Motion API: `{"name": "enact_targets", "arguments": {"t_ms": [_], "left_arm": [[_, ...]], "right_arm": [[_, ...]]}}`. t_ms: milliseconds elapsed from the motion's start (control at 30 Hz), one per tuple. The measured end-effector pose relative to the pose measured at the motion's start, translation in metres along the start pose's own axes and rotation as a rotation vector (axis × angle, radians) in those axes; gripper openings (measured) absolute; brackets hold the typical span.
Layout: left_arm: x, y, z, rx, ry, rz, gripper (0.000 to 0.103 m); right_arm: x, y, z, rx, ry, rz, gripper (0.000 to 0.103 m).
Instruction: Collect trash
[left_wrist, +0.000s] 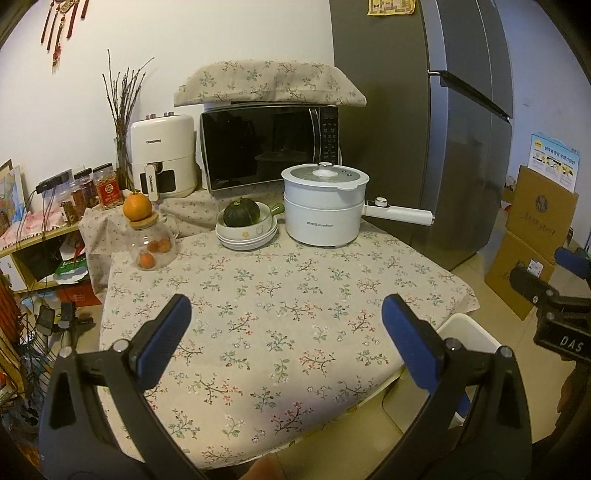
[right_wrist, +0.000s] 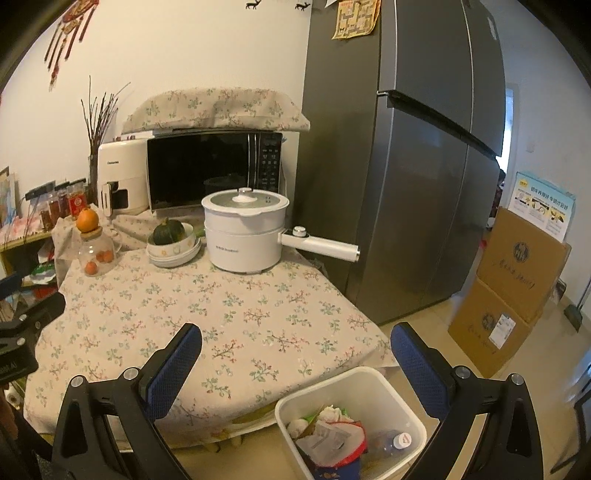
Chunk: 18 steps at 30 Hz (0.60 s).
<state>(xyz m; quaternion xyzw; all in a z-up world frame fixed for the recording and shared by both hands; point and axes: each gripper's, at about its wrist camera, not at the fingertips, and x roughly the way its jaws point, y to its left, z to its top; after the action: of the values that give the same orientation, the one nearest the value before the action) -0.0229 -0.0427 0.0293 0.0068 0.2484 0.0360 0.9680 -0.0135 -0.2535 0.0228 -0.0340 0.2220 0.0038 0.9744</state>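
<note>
A white plastic bin (right_wrist: 397, 397) stands on the floor by the table's near right corner. It holds trash: crumpled wrappers (right_wrist: 328, 437), a snack packet and a small bottle (right_wrist: 400, 441). Its rim also shows in the left wrist view (left_wrist: 467, 330). My right gripper (right_wrist: 295, 363) is open and empty, above the table edge and the bin. My left gripper (left_wrist: 286, 332) is open and empty over the floral tablecloth (left_wrist: 258, 295). No loose trash shows on the cloth.
At the table's back stand a white electric pot (left_wrist: 321, 206) with a long handle, stacked bowls holding a green squash (left_wrist: 240, 214), a glass jar topped by an orange (left_wrist: 138, 208), a microwave (left_wrist: 269, 144) and an air fryer. A fridge (right_wrist: 406, 166) and cardboard boxes (right_wrist: 509, 288) stand right.
</note>
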Motion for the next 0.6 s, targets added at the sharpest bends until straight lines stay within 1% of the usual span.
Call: {"name": "enact_targets", "arguments": {"t_ms": [167, 600], "left_arm": [[-0.0010, 0.0004, -0.0008, -0.003, 0.002, -0.005, 0.103], [-0.0005, -0.0019, 0.0004, 0.001, 0.003, -0.013, 0.102]], "right_arm": [[-0.0034, -0.0004, 0.0021, 0.004, -0.023, 0.005, 0.103], [-0.0058, 0.0005, 0.0031, 0.008, -0.042, 0.003, 0.103]]}}
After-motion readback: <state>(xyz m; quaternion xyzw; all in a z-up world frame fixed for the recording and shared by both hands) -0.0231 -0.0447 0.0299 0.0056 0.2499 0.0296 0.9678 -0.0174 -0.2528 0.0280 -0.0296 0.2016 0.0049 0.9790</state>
